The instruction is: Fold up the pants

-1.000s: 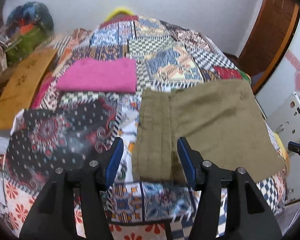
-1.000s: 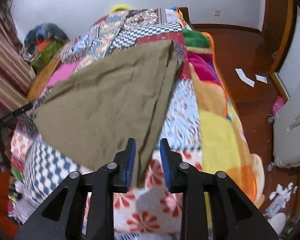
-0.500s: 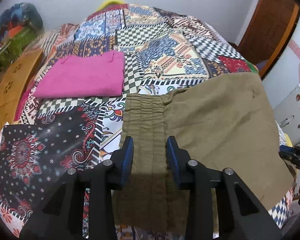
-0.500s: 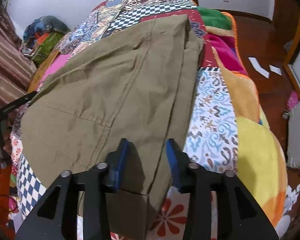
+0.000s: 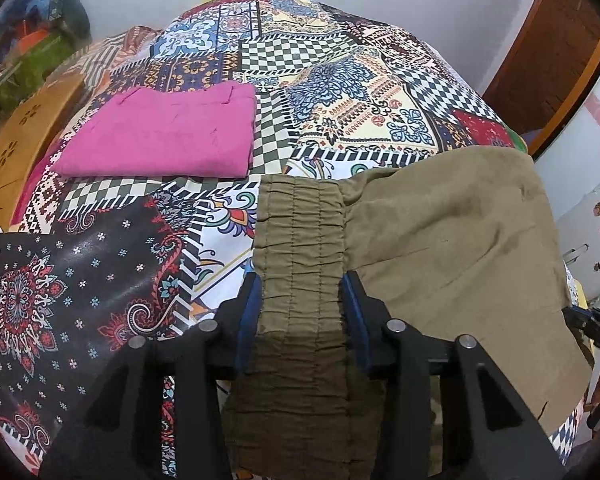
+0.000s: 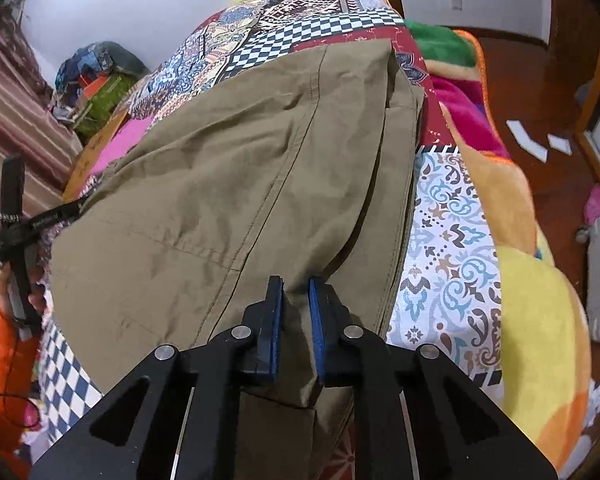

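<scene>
Patchwork bedspread [image 5: 340, 92] carries my olive pants [image 5: 440, 248] along the bed's near edge; my left gripper [image 5: 302, 312] pinches their elastic waistband [image 5: 300, 240], my right gripper [image 6: 294, 320] clamps the leg fabric.

Both grippers' jaws have narrowed onto the olive pants [image 5: 440, 248], pinching fabric.

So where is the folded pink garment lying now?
In the left wrist view, the pink garment lies folded on the patchwork bedspread, upper left, beyond and left of the olive pants.
</scene>
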Demonstrator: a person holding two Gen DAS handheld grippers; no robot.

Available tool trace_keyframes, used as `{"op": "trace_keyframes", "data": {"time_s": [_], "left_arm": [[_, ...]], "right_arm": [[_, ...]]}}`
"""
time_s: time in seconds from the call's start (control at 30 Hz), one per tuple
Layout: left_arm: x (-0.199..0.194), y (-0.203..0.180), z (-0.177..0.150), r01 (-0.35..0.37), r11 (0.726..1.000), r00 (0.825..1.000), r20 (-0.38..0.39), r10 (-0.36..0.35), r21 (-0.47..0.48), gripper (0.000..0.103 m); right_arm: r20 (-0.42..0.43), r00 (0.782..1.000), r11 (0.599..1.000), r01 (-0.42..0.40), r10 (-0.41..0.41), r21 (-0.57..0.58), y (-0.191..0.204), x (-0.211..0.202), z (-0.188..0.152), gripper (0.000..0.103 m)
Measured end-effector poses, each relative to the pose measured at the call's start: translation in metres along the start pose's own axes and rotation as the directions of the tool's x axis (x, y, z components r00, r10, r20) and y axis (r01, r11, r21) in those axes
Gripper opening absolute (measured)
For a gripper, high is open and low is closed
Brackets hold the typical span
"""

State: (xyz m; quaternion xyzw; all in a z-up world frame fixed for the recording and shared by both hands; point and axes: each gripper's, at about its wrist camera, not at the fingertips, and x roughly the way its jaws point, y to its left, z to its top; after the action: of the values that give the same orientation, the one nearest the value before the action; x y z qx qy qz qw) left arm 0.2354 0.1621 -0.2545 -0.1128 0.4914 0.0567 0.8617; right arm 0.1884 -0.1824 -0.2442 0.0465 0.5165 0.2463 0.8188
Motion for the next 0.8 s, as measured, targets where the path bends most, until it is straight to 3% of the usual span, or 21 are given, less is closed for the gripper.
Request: {"op": "trace_keyframes", "data": {"time_s": [0.2,0.53,0.7,0.8], "left_arm": [[0.004,0.009,0.000,-0.024,1.000,1.000,0.003,0.024,-0.015,0.060],[0.004,0.003,0.002,-0.082,0.996,0.997,0.010,0.082,0.026,0.065],[-0.035,0.008,-0.002,-0.043,0.999,0.998,0.042,0.043,0.002,0.065],[-0.066,0.011,-0.011,-0.026,1.000,0.997,0.079,0.026,-0.008,0.076]], "right_arm": [[-0.004,0.994,0.988,0.109,-0.110,-0.114,0.014,-0.001,-0.009,0.010],[-0.015,0.984,0.976,0.175,-0.179,-0.128,0.013,-0.005,-0.009,0.010],[-0.028,0.979,0.972,0.195,-0.201,-0.132,0.016,-0.020,-0.010,0.012],[0.007,0.974,0.965,0.225,-0.226,-0.136,0.018,-0.038,-0.009,0.017]]}}
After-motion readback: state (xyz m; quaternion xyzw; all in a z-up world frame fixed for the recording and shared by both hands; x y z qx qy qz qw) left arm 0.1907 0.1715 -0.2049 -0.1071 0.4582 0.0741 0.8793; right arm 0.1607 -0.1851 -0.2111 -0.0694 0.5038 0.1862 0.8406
